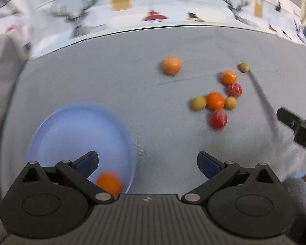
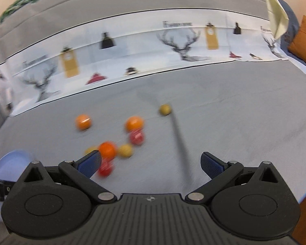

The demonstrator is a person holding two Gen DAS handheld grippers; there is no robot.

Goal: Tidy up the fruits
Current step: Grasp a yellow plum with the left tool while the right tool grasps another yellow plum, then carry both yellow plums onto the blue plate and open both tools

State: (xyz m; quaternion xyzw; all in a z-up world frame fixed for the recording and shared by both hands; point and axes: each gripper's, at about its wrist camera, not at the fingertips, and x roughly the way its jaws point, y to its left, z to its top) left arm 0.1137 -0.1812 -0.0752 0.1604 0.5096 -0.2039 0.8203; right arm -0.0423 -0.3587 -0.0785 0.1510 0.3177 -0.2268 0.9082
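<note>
1. My left hand-held gripper [image 1: 148,163] hangs spread apart, empty, over the blue plate [image 1: 57,130].
2. My right hand-held gripper [image 2: 151,163] is equally apart, empty.
3. One orange [image 1: 109,182] sits in the plate; other fruits [image 1: 215,101] lie scattered on the grey bench [image 1: 112,85].

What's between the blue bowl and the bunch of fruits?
Nothing: the left wrist view shows only bare grey cloth between the blue bowl and the fruit cluster.

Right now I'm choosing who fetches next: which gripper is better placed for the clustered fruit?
Probably right: the right gripper, open, faces the fruit cluster, while the left gripper, also open, sits over the blue bowl.
</note>
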